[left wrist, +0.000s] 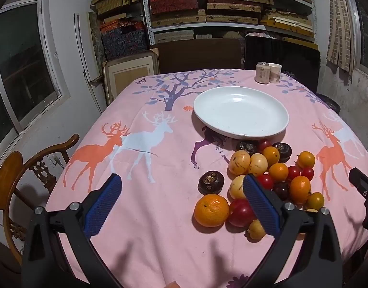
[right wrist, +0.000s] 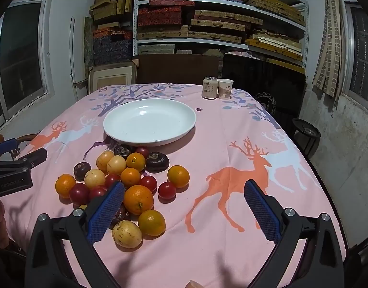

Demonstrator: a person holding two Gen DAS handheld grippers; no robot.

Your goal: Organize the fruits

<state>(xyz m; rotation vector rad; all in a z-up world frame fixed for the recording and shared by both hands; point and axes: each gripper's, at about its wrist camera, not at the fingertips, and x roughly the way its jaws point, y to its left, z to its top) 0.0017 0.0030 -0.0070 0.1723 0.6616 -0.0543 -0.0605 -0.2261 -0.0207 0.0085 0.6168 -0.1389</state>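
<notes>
Left claw [left wrist: 181, 201]: blue pads spread wide apart, nothing between them, held above the near part of the table [left wrist: 140, 252]. Right pad [left wrist: 260, 206] overlapping the near left side of the fruit pile [left wrist: 263, 175] in the left wrist view; contact cannot be told.

Right claw [right wrist: 184, 212]: pads likewise wide apart, nothing gripped, held over the near part of the table toward its right edge. Left pad [right wrist: 107, 213] in front of the near side of the pile in the right wrist view.

Fruit: heaped loose on the pink deer-print tablecloth [left wrist: 148, 163], in the near half of the table, just in front of the white plate [left wrist: 241, 112]. Oranges, small red tomatoes, pale yellow round fruits and dark brown-purple ones, most touching one another. One large orange [left wrist: 211, 210] at the near left edge of the pile, touching a red fruit [left wrist: 241, 212]. One dark fruit [left wrist: 211, 180] slightly apart on the pile's left side. One orange [right wrist: 178, 176] a little apart on the right side.

Plate: near the table's centre, no fruit on it.

Drink can [left wrist: 262, 72] and paper cup [left wrist: 275, 72]: upright, side by side, near the far edge of the table, toward the far right corner, well apart from the fruit.

Wooden chair [left wrist: 18, 175]: at the left edge of the table.
</notes>
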